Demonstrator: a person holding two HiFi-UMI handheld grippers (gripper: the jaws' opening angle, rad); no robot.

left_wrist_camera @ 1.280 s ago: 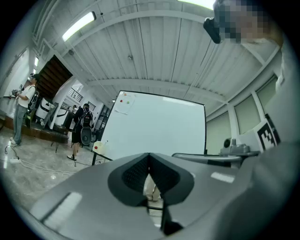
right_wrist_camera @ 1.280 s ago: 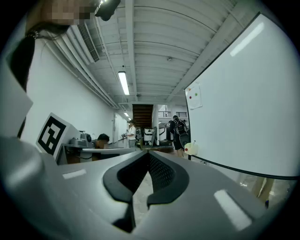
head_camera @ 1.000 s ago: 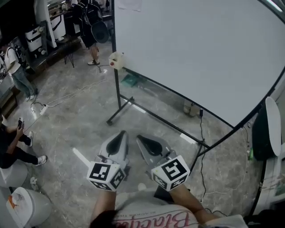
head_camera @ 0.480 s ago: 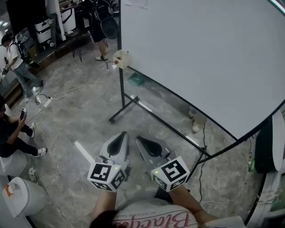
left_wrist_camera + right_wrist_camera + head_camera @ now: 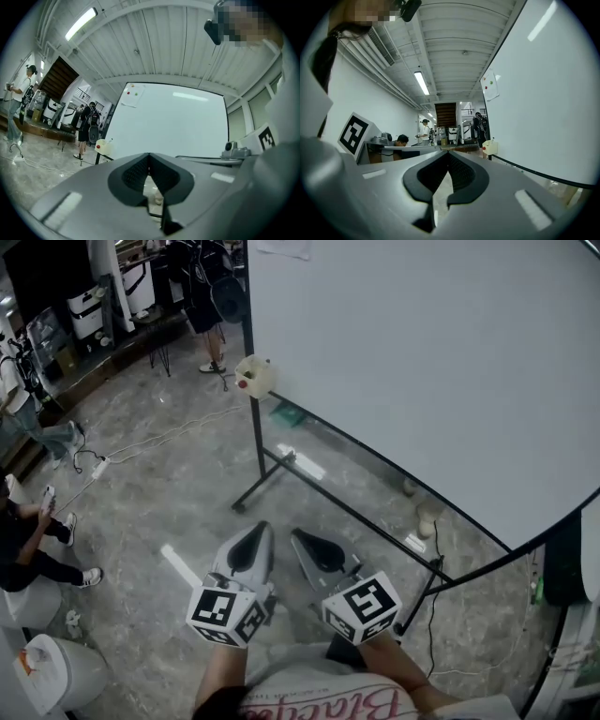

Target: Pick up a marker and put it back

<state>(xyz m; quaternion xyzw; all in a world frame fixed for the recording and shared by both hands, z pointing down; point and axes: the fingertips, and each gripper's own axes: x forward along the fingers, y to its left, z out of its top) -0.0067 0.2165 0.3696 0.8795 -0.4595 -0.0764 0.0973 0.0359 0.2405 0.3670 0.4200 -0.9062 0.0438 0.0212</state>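
A big whiteboard [image 5: 422, 362] on a black wheeled stand fills the right of the head view. A small cream holder [image 5: 254, 377] with a red spot hangs at its lower left corner; I cannot make out a marker in it. My left gripper [image 5: 258, 529] and right gripper [image 5: 298, 536] are held side by side near my body, well short of the board, both shut and empty. In the left gripper view the left gripper [image 5: 149, 157] points toward the board [image 5: 178, 126] and holder [image 5: 104, 146]. The right gripper [image 5: 449, 157] has the holder [image 5: 490, 147] ahead to its right.
The stand's black foot bar [image 5: 253, 488] lies on the marble floor ahead. Cables and a power strip [image 5: 98, 468] trail at left. A seated person [image 5: 23, 540] and a white bin [image 5: 52, 671] are at far left. A person [image 5: 202, 306] stands at the back.
The board and holder have shifted in the head view as my head moved. Both grippers stay shut and in the same place before me.
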